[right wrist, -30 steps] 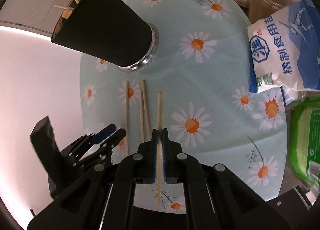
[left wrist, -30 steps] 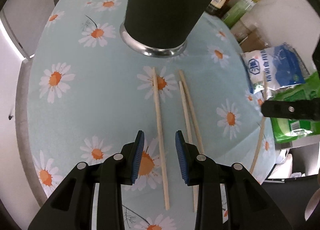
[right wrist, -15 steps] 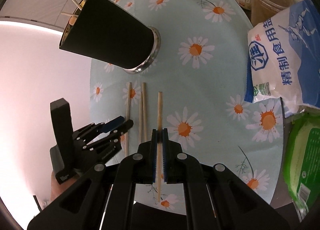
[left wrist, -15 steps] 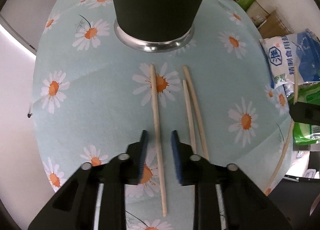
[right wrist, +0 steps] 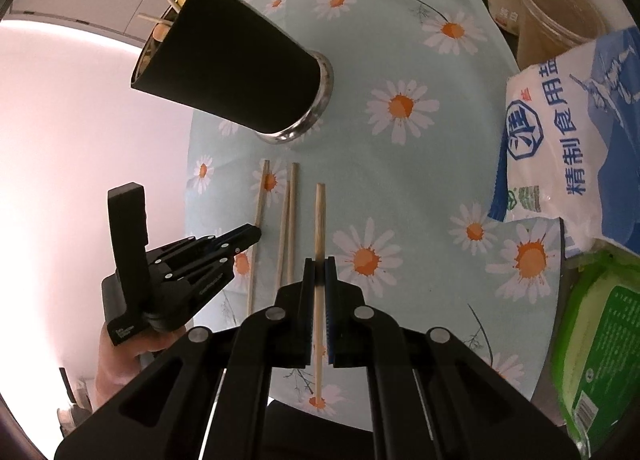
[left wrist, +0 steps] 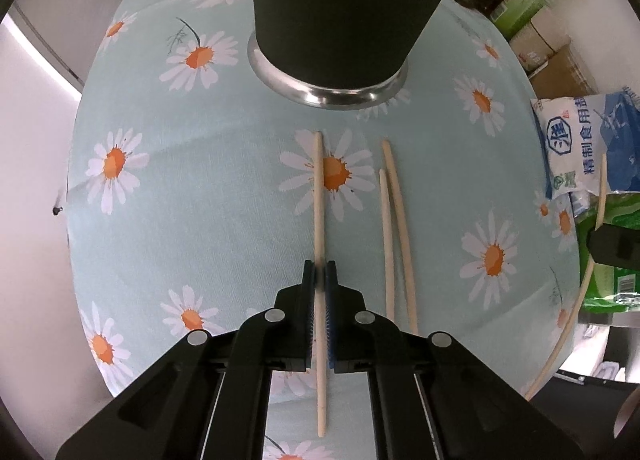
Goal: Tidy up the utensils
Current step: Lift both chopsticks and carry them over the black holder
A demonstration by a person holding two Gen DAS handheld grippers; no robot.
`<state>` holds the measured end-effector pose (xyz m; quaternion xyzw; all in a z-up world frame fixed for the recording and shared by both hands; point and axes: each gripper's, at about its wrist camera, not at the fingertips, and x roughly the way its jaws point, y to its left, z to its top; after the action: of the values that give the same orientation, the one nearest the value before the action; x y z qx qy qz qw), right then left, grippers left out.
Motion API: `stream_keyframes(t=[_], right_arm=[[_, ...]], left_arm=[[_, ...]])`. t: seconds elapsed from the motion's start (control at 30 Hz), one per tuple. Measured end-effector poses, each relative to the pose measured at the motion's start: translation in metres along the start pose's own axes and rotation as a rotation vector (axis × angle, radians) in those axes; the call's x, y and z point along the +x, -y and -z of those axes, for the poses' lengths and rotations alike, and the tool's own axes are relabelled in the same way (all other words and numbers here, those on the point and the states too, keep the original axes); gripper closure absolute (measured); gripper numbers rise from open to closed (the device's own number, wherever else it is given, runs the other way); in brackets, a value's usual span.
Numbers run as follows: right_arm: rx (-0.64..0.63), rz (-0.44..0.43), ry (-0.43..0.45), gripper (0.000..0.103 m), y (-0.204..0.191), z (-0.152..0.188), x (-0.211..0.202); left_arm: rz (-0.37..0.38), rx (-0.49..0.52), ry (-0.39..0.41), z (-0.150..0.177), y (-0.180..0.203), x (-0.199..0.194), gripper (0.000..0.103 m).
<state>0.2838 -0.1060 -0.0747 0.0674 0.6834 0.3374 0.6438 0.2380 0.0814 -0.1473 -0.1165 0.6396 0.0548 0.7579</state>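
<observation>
A daisy-printed cloth covers the worktop, with bottles, a jar and a bag of salt crowded along its far and right edges. The biggest thing on it is a black cup on a shiny metal base, standing near the far side; several sticks already poke out of its mouth, so it looks like the place the utensils are meant to end up. In front of it lie the chopsticks, roughly parallel and pointing toward the cup (a handy layout for picking them up one by one). The left hand-held gripper points steeply down and is clenched on the leftmost chopstick partway along its length, the stick apparently on the cloth. Two more chopsticks lie loose just to its right, touching or nearly so. The right hand-held gripper is clenched on its own chopstick, which seems lifted clear of the cloth.
</observation>
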Motion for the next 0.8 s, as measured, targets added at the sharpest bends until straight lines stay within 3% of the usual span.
stream_keyframes(t=[0.47, 0.8], right_arm=[[-0.038, 0.044, 0.020, 0.097, -0.004, 0.001, 0.001], [-0.140, 0.050, 0.113, 0.097, -0.025, -0.007, -0.009]], left_arm=[[0.087, -0.037, 0.118, 0.033, -0.001, -0.037, 0.099], [0.203, -0.017, 0.321, 0.044, 0.005, -0.093, 0.099]])
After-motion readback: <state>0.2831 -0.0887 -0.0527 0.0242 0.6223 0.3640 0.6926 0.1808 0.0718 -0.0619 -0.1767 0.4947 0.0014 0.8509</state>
